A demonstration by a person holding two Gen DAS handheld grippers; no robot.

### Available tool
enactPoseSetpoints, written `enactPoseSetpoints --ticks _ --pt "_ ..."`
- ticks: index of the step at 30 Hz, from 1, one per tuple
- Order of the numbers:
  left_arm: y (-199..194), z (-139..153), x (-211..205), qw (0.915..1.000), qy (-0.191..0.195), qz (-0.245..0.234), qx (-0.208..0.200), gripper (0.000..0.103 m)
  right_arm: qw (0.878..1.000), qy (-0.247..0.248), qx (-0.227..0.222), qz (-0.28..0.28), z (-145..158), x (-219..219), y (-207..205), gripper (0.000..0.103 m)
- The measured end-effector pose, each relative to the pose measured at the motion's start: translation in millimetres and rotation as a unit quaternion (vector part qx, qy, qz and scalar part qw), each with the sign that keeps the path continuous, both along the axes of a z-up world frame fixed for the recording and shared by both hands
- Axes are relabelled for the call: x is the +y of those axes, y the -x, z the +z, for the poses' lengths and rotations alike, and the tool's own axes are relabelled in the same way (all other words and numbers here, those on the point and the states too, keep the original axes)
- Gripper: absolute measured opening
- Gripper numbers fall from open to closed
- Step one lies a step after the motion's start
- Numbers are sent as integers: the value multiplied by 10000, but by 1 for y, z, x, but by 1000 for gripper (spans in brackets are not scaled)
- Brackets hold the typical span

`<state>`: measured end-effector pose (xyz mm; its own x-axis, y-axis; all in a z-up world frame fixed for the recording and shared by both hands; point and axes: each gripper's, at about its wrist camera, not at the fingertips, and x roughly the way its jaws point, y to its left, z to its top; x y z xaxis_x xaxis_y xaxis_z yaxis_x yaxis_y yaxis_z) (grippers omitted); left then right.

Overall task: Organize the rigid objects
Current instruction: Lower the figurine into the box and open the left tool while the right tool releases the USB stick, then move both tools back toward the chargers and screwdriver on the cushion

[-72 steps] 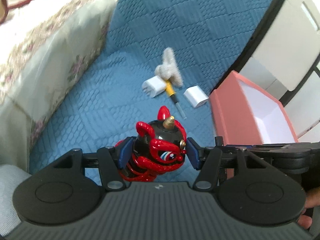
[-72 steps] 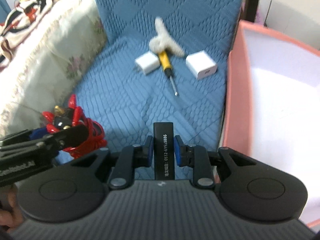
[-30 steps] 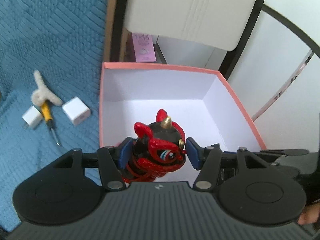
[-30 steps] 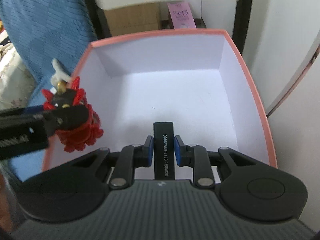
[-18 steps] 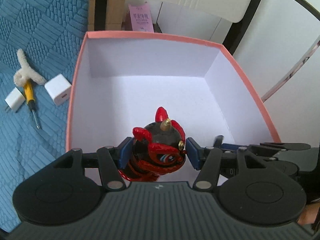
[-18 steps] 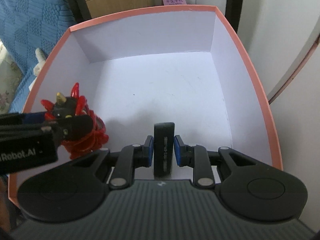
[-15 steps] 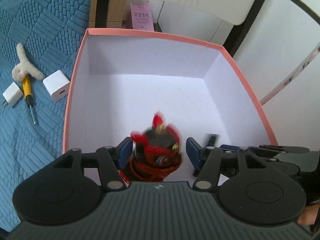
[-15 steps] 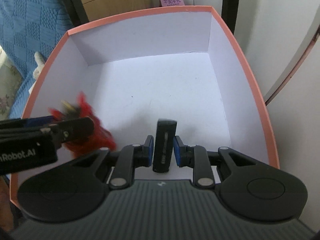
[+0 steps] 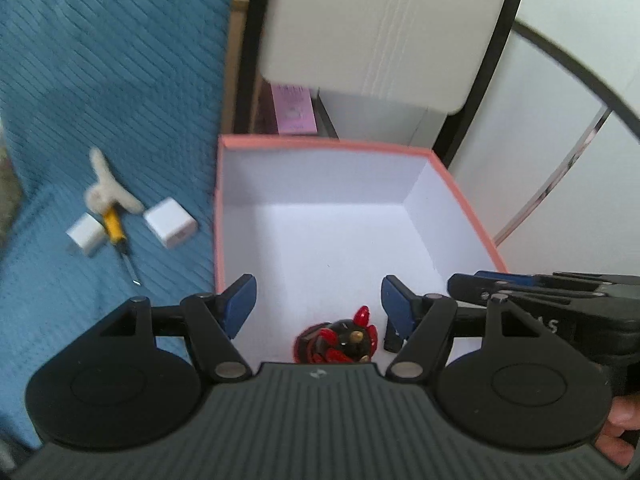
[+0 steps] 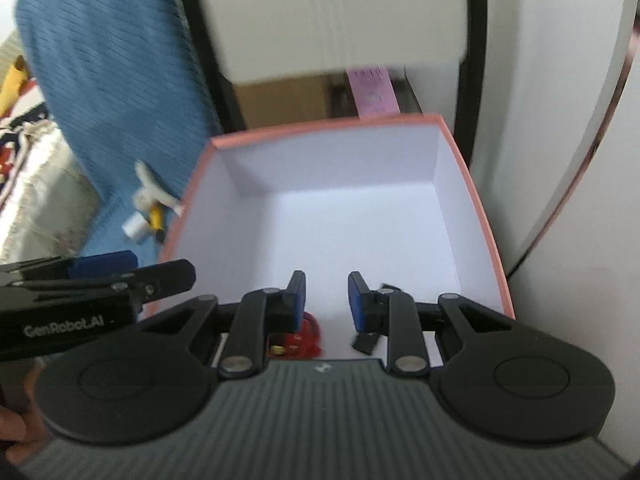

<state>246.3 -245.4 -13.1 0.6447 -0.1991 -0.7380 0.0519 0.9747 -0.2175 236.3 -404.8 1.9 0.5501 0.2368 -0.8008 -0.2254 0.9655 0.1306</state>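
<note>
Glossy red horned figurine [image 9: 335, 342] lies inside smooth square pink-rimmed box [image 9: 328, 145]

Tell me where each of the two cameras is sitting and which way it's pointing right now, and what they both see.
Left wrist: rides the left gripper, looking down into the pink box; its jaws are opening, empty, above the red figurine; the right gripper and a fingertip show at right.
Right wrist: rides the right gripper, jaws apart and empty, looking down into the same box; the left gripper enters at left.
Shared: box, figurine, black block, yellow screwdriver, blue quilt.
</note>
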Motion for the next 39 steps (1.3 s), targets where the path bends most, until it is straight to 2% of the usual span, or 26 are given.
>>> enactPoseSetpoints --ticks 10,19,27,39 --pt "64 59 56 9982 39 276 -535 74 9978 -313 -539 231 63 33 55 27" --pt "123 82 101 9956 -57 404 -849 74 9953 -350 -782 457 79 75 108 27" --pt "166 78 137 9944 -79 521 -913 74 9942 -286 -822 633 75 114 154 27" --pt "207 47 176 9944 -100 670 -813 74 9958 -159 -679 586 41 148 195 27"
